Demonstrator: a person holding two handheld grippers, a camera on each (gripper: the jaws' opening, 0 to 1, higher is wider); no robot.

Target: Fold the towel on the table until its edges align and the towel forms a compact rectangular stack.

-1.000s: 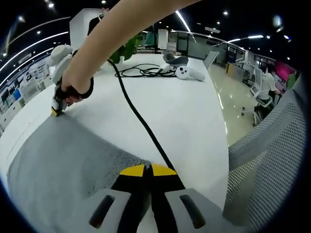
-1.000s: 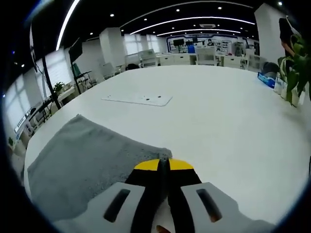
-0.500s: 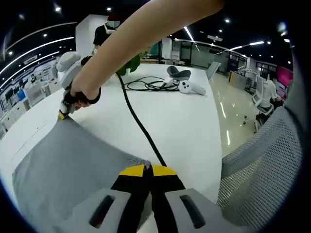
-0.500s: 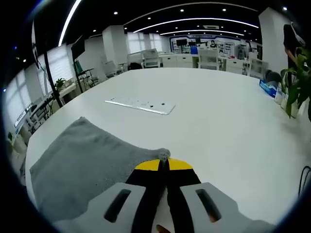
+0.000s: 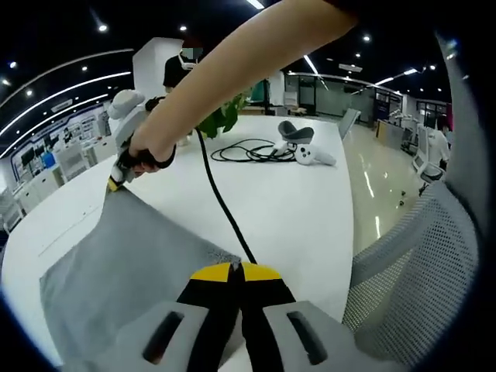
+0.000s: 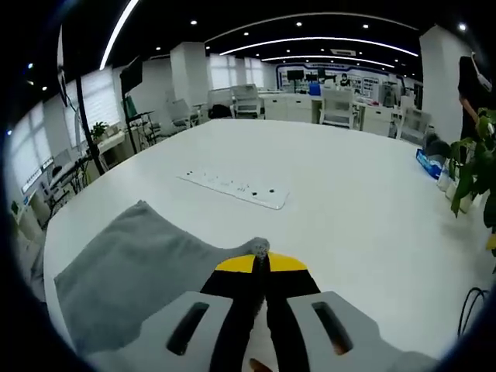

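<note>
Towel [image 5: 132,263] corners lifted higher; both tools [image 5: 235,270] [image 6: 260,263] clamped on them; left view adds cable [image 5: 221,201].

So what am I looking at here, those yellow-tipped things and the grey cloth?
A person holds a pair of tongs in each hand, and a small camera rides on each, so the two round pictures look forward along them. In the left gripper view, the left tongs are shut on one corner of the grey towel; the person's other hand shows further off, holding a second corner. In the right gripper view, the right tongs pinch that corner. The towel hangs lifted over a white table, which also carries a black cable and a white flat plate.
</note>
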